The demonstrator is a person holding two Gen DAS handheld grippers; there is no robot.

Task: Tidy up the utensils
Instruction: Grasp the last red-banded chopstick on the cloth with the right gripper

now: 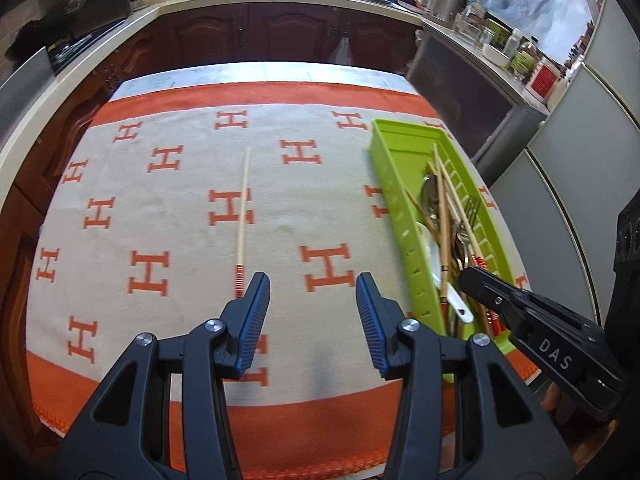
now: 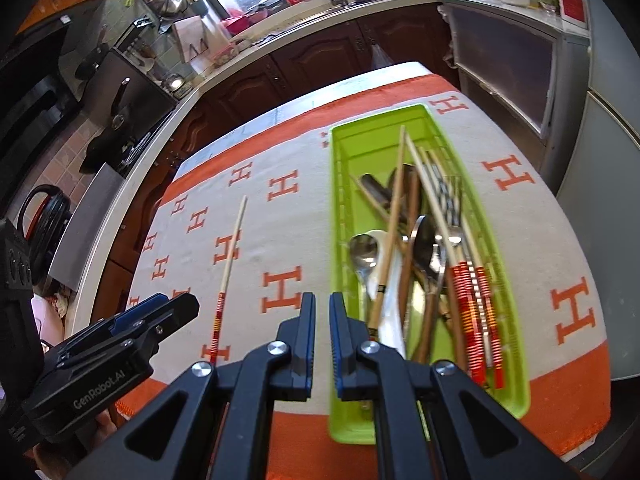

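**One chopstick left on the cloth, the rest in the green tray**

The desk (image 1: 256, 76) is covered by a cream cloth (image 1: 192, 176) with orange H letters and an orange border. A single chopstick (image 1: 243, 208) with a red-striped end lies alone on the cloth, well apart from the green tray (image 1: 400, 200) on the right side. The tray holds a loose heap of utensils: more chopsticks (image 2: 472, 312) with red and orange striped ends, a metal spoon (image 2: 364, 252), a white spoon (image 1: 430, 252), forks (image 1: 470, 208) and some wooden handles, all crossing one another.

The left claw (image 1: 313, 292) hovers over the cloth with its jaws apart and nothing between them; the striped end of the lone chopstick lies just beside its left finger. The right claw (image 2: 322, 312) hangs at the near left edge of the tray with its jaws nearly together, only a thin slit showing, and nothing held in it. Each claw shows at the edge of the other's view. Kitchen counters and dark wooden cupboards (image 1: 280, 32) run behind the desk
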